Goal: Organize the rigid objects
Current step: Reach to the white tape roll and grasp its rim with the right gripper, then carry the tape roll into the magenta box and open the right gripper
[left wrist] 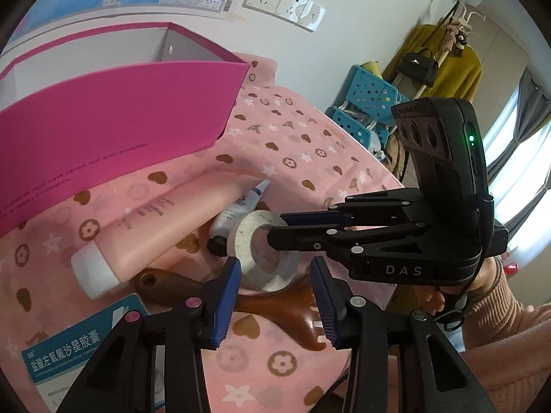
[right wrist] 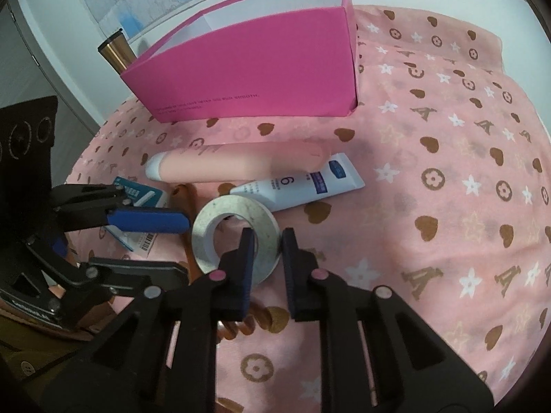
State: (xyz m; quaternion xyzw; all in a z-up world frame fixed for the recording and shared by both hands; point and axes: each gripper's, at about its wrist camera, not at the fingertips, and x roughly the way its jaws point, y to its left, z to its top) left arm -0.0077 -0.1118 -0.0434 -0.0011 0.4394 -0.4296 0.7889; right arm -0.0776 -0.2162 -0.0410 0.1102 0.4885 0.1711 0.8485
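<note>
Grey-white and ring-shaped, the roll of tape (right wrist: 234,234) lies tilted on the pink patterned cloth (right wrist: 447,172), its flat face dusty and speckled, its core hole wide, its outer band glossy and clear in the left wrist view. It rests partly on a brown wooden comb (left wrist: 275,301) (handle end with a hole, teeth toward the table edge), just in front of a white-and-blue tube (right wrist: 303,186) and a pink tube with a white cap (right wrist: 241,167). The right gripper (right wrist: 269,244) is clamped on the roll's near wall, one pad inside the hole and the other on the outer band. The left gripper (left wrist: 275,301) straddles the comb's neck with narrow jaws; whether its pads press the wood I cannot tell. A blue-and-white medicine box (left wrist: 65,347) lies at the left, and an open magenta box (right wrist: 255,75) stands behind the tubes.
</note>
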